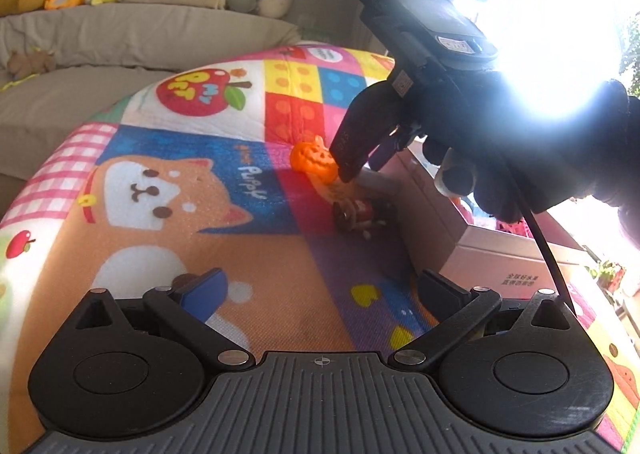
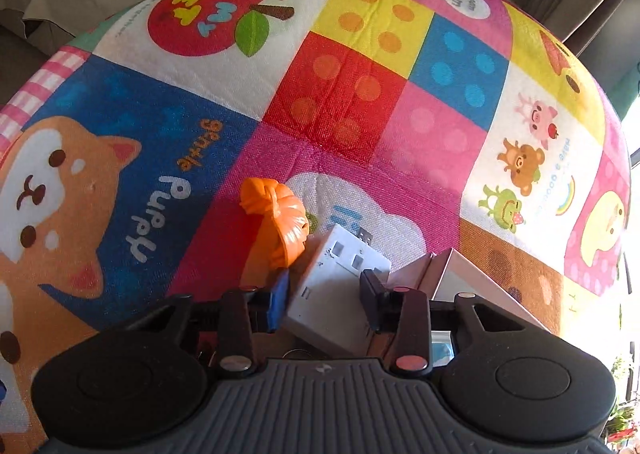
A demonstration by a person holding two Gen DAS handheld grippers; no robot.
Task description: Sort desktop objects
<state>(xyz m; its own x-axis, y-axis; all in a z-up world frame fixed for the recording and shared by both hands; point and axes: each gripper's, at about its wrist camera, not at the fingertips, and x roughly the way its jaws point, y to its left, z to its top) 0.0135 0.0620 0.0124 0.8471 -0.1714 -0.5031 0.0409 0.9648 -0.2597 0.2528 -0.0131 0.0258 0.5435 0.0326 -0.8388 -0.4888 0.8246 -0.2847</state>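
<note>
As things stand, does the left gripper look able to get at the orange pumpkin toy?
Probably not cleanly. The left gripper is open and empty, with bare mat ahead of it, but the right gripper hangs right beside the pumpkin toy, around a white card reader, crowding that side.

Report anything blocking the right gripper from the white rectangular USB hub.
Nothing visible does. The white rectangular USB hub already sits between the fingers of the right gripper. The orange plastic pumpkin toy lies against the hub's far left corner, beside it and outside the jaws.
</note>
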